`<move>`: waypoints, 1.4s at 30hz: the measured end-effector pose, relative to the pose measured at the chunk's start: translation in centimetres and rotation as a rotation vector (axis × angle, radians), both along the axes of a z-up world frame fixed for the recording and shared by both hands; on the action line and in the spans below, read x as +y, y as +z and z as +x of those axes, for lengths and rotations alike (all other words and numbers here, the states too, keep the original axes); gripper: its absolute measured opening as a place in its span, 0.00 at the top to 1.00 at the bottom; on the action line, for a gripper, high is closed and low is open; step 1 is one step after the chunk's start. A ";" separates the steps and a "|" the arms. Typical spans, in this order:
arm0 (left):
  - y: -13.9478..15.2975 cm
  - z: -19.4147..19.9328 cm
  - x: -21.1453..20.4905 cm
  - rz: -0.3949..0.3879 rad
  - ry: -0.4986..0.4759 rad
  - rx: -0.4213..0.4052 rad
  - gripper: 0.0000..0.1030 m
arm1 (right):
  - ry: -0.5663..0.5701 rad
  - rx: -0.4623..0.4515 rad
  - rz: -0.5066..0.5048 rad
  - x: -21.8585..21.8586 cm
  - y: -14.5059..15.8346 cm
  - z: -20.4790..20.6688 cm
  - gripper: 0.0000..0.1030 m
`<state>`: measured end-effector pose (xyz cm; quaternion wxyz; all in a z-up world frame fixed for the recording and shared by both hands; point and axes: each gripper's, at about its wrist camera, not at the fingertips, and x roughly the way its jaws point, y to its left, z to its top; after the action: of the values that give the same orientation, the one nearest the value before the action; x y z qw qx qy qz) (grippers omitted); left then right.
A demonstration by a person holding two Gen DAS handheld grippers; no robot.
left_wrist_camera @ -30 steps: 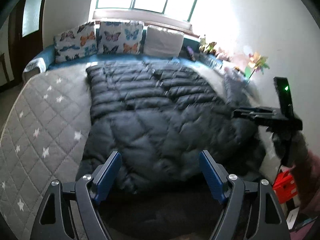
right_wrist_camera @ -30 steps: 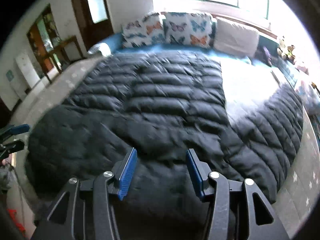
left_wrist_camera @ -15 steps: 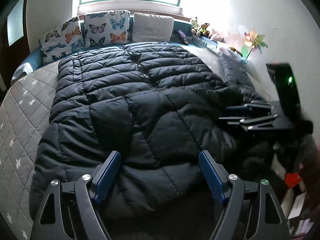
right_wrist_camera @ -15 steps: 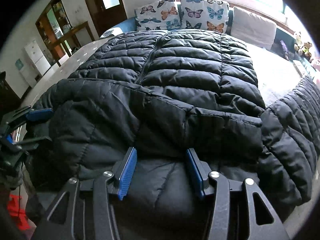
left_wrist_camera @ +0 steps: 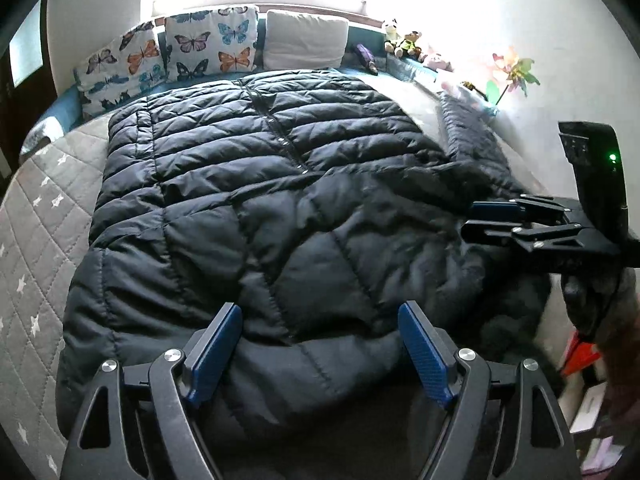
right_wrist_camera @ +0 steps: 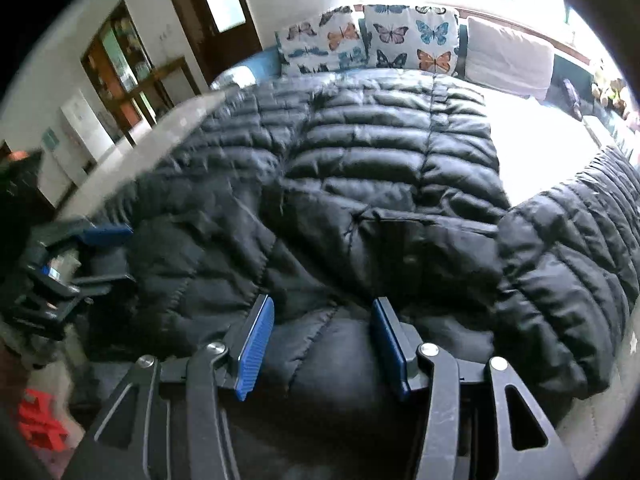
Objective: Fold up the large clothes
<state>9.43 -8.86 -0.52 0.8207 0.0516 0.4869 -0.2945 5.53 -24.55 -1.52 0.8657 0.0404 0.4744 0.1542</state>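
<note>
black puffer coat (left_wrist_camera: 280, 200) spread on quilted bed (left_wrist_camera: 36, 220), butterfly pillows (left_wrist_camera: 208, 44) behind, left gripper (left_wrist_camera: 320, 344) jaws wide over the hem, right gripper (right_wrist_camera: 322, 344) half-open straddling a fold, grip unclear

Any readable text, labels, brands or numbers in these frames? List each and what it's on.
None readable in either view.
Black puffer jacket: no visible label or logo.
Butterfly pillows: pattern only, no text.
Right gripper unit: a green light, markings too small to read.
Boxes on the floor: any print is too blurred to read.
Left gripper: no markings visible.
</note>
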 end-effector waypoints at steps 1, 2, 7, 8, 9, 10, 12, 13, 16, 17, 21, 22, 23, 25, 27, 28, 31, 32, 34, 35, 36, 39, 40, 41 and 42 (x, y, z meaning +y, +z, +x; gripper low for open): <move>0.5 0.1 -0.1 -0.018 0.000 0.008 0.18 | -0.011 -0.011 0.019 -0.8 0.8 -0.1 0.46; 1.1 0.1 -0.4 -0.034 0.001 0.010 0.18 | -0.023 -0.022 0.028 -1.7 1.4 -0.3 0.46; 2.8 0.4 -3.2 -0.060 -0.025 0.005 0.18 | -0.158 -0.063 0.030 -9.1 4.0 0.1 0.40; 2.9 0.3 -4.0 -0.059 -0.040 0.002 0.18 | -0.191 -0.065 0.026 -10.8 4.3 0.4 0.40; 3.1 0.4 -4.8 -0.058 -0.054 0.001 0.18 | -0.221 -0.063 0.023 -12.6 4.4 0.8 0.39; 3.1 0.4 -5.7 -0.055 -0.070 0.002 0.18 | -0.257 -0.063 0.018 -14.2 4.5 1.2 0.39; 2.9 0.5 -7.4 -0.045 -0.097 0.007 0.18 | -0.328 -0.060 -0.002 -17.5 4.5 1.9 0.38; 2.7 0.7 -8.4 -0.038 -0.111 0.013 0.18 | -0.373 -0.051 -0.005 -19.5 4.2 2.4 0.38; 2.1 1.3 -10.2 -0.031 -0.132 0.030 0.17 | -0.496 -0.017 0.029 -24.4 2.9 3.6 0.38; 1.8 1.4 -10.6 -0.033 -0.139 0.035 0.17 | -0.523 -0.004 0.043 -25.5 2.4 3.8 0.38; 0.7 1.9 -12.4 -0.015 -0.169 0.053 0.17 | -0.627 0.029 0.086 -29.3 0.0 5.2 0.38; 0.4 2.0 -12.7 -0.011 -0.176 0.057 0.17 | -0.650 0.032 0.108 -30.1 -0.6 5.4 0.38; 0.2 2.0 -13.0 -0.008 -0.184 0.062 0.17 | -0.665 0.037 0.142 -30.7 -1.0 5.7 0.38; -0.4 2.1 -13.5 0.000 -0.193 0.068 0.17 | -0.700 0.037 0.217 -32.2 -1.9 6.3 0.38; -0.8 2.3 -13.7 0.001 -0.197 0.073 0.17 | -0.714 0.033 0.274 -33.1 -2.7 7.0 0.38; -1.0 2.3 -13.9 0.001 -0.200 0.073 0.17 | -0.723 0.034 0.287 -33.5 -3.1 7.4 0.38; -1.3 2.5 -13.9 -0.003 -0.204 0.078 0.16 | -0.741 0.039 0.334 -34.3 -4.1 8.5 0.38; -1.4 2.6 -14.0 -0.004 -0.205 0.080 0.16 | -0.747 0.031 0.354 -34.6 -4.4 8.8 0.38; -1.6 2.7 -14.1 -0.002 -0.206 0.084 0.16 | -0.750 0.002 0.400 -35.2 -4.6 9.2 0.38; -1.8 2.8 -14.1 -0.003 -0.207 0.087 0.16 | -0.754 -0.008 0.427 -35.4 -4.7 9.4 0.38; -1.8 2.8 -14.0 -0.003 -0.208 0.088 0.16 | -0.757 -0.015 0.452 -35.6 -4.8 9.4 0.38; -2.2 2.9 -14.2 -0.007 -0.205 0.091 0.15 | -0.770 -0.039 0.525 -35.9 -5.3 9.9 0.38; -2.3 3.0 -14.2 -0.008 -0.205 0.090 0.14 | -0.772 -0.043 0.532 -36.0 -5.4 10.0 0.42; -2.4 3.0 -14.2 -0.008 -0.205 0.090 0.14 | -0.772 -0.042 0.527 -36.1 -5.5 10.2 0.51; -2.4 3.0 -14.2 -0.009 -0.205 0.088 0.13 | -0.773 -0.037 0.521 -36.1 -5.6 10.2 0.60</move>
<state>12.42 -23.10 -2.94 0.7641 0.0845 0.5135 -0.3811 15.76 -60.65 -7.16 0.8289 0.4277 0.3546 -0.0650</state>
